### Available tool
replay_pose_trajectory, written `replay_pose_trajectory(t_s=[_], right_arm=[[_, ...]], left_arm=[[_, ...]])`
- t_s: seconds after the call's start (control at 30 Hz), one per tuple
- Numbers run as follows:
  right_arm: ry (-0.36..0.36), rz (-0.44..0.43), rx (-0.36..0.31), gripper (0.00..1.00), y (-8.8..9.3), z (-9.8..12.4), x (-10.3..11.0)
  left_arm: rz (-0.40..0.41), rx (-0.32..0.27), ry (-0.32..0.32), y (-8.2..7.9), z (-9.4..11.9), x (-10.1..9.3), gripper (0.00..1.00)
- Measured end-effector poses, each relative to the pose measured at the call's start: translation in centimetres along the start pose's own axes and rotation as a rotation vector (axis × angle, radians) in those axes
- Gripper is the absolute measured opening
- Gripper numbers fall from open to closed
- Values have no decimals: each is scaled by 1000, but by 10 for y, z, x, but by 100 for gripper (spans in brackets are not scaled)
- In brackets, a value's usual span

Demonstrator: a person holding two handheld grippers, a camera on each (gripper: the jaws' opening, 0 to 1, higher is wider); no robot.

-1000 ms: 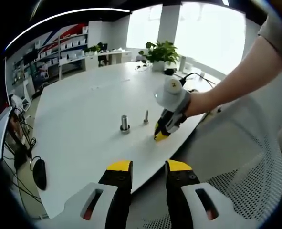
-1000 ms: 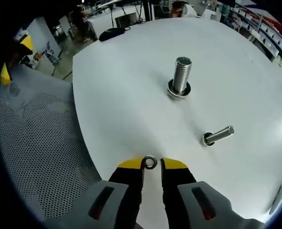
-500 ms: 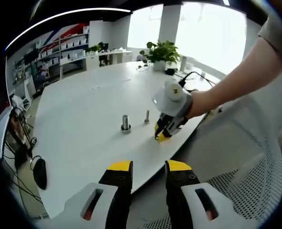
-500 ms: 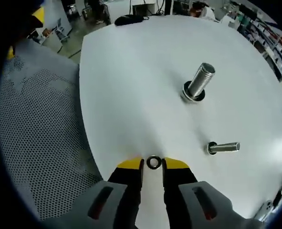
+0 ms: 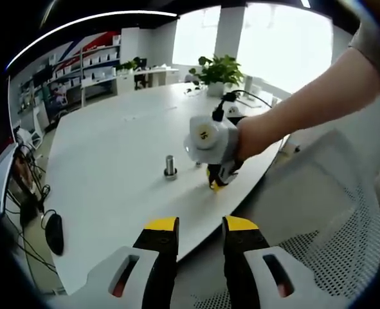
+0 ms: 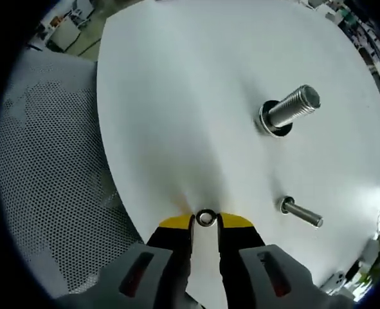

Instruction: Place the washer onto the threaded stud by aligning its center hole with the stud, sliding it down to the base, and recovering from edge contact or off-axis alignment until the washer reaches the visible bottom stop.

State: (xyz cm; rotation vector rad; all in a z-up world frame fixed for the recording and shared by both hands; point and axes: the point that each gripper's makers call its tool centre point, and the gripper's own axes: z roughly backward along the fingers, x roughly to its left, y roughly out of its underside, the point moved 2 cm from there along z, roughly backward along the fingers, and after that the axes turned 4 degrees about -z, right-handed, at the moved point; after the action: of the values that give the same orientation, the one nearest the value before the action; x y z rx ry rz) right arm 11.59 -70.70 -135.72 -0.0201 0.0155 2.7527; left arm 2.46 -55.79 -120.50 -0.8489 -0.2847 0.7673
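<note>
The white table (image 6: 177,96) carries two studs that stand upright near its edge. The thick stud (image 6: 286,112) already has a ring at its base; the thin stud (image 6: 300,213) is bare, probably the target. The right gripper (image 6: 206,221) is low over the table edge, its jaws pinching the washer (image 6: 206,218) by the rim so the hole stays free. The left gripper (image 5: 200,224) waits off the table w/ jaws apart, holding nothing.

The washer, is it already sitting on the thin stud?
No, the washer is between the right gripper tips, apart from the thin stud.
</note>
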Motion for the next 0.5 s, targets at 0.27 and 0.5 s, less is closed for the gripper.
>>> replay_pose_trajectory(t_s=[0.27,0.5], right_arm=[[12,-33,107,14,-2,-2,-3],[5,-119,-129,14,4,1,-3]], left_arm=[[-2,2,2,0,0,0,25],[-1,-4,-3,-1,0,0,25]])
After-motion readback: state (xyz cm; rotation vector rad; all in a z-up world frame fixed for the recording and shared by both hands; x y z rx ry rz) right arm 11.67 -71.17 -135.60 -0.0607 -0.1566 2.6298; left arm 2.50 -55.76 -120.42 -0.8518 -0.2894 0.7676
